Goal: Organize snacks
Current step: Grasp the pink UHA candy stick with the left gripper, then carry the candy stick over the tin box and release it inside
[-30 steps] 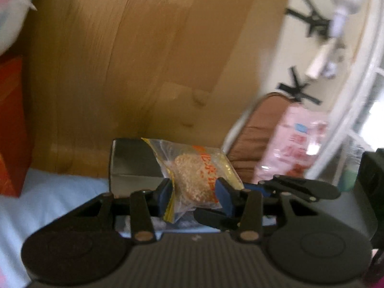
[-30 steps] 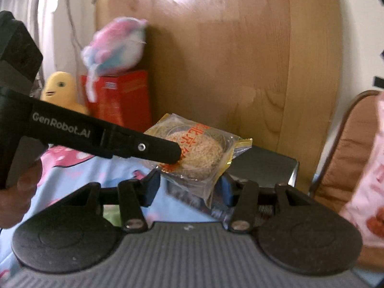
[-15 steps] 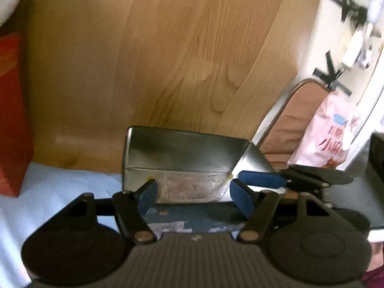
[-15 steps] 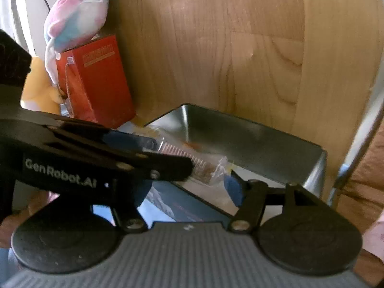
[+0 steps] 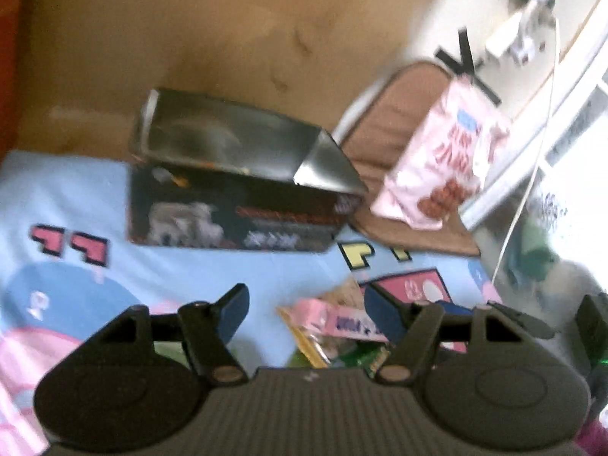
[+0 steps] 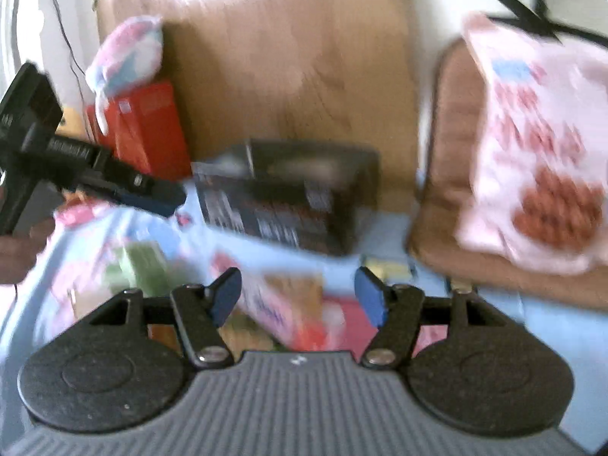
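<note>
Change since a second ago: the clear-wrapped round cake both claws pinched is gone from them; both have drawn back from the dark box [image 5: 235, 209]. Left claw [image 5: 306, 309] spread, nothing between its pads. Right claw [image 6: 298, 294] spread, likewise holding nothing. Loose snack packets [image 5: 334, 326] lie just ahead of both claws on a pale blue printed cloth [image 5: 76, 205]. Box stands open-topped against a wooden panel [image 5: 190, 38]. Pink snack bag [image 5: 440, 167] leans on a brown cushion [image 5: 383, 121] at right. Both claws tilt downward. Views blurred.
</note>
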